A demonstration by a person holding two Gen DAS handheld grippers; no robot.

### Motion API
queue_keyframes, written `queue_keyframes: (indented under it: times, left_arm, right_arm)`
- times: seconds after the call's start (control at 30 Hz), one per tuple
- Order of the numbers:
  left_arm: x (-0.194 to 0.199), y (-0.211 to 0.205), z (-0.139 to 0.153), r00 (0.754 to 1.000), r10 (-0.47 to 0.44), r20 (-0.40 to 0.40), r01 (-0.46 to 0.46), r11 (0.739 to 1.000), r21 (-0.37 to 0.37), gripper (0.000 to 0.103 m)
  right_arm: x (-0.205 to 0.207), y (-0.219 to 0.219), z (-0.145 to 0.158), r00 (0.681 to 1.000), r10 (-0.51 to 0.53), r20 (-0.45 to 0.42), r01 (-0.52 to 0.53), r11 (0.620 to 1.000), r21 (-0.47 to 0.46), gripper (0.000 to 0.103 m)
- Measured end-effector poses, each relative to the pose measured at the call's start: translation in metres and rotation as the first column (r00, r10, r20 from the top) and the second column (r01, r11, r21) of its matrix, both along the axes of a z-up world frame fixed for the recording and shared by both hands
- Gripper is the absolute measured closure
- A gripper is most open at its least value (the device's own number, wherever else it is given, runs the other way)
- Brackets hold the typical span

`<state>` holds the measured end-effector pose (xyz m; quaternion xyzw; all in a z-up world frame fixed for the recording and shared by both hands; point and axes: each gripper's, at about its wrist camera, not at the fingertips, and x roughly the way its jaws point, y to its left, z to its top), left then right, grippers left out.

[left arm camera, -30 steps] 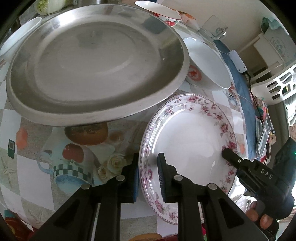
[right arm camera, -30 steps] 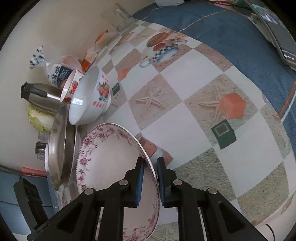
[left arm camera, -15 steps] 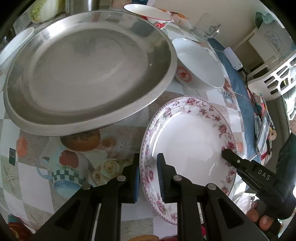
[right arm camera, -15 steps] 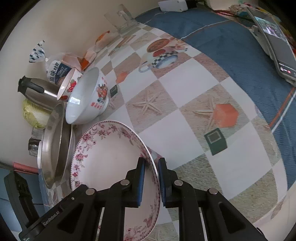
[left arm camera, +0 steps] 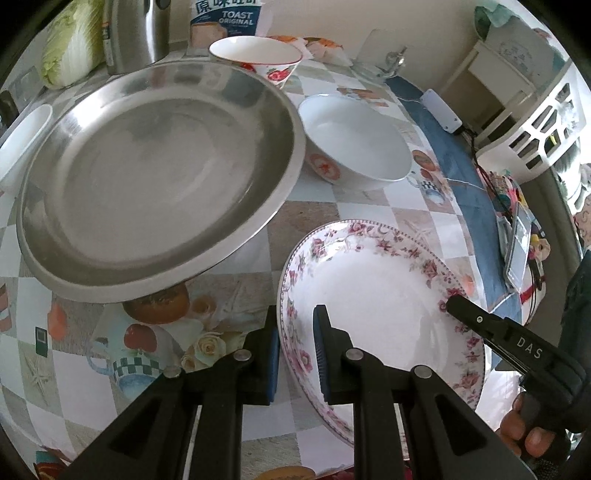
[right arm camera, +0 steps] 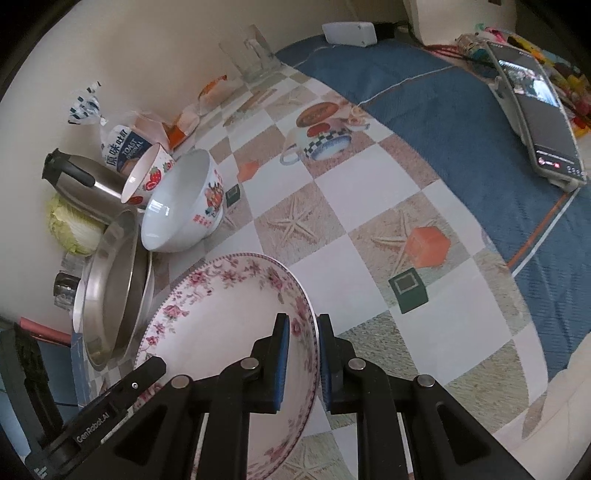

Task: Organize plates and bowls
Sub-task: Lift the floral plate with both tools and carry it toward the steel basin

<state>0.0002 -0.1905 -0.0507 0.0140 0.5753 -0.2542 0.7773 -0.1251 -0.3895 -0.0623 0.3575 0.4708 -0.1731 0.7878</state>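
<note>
A floral-rimmed plate is held by opposite edges. My left gripper is shut on its left rim, and my right gripper is shut on its right rim. Each gripper shows in the other's view, the right gripper and the left gripper both at the plate's rim. Behind the plate lies a large steel dish. A white bowl with red print stands beside it, and a small strawberry bowl stands further back.
Along the back wall are a cabbage, a steel kettle, a toast bag and a glass mug. Another white bowl sits at the far left. A phone lies on the blue cloth.
Both grippers have drawn back with the plate. The steel dish now lies farther off, and the kettle, cabbage and toast bag have come into the left wrist view. Both grips have held.
</note>
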Motion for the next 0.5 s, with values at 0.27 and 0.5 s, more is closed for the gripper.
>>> queue_keyframes:
  times: [0.27,0.5]
  left_arm:
    - [-0.002,0.000,0.014,0.999,-0.019,0.035,0.020,0.999,-0.030,0.085]
    - [-0.003,0.002,0.034,0.996,-0.018,0.093,0.024,0.998,-0.062,0.085]
  right_arm:
    - [-0.008,-0.001,0.017,0.999,-0.008,0.041,0.009,0.999,-0.034,0.087]
    - [-0.007,0.003,0.041,0.996,-0.011,0.085,0.018,0.996,-0.087,0.087]
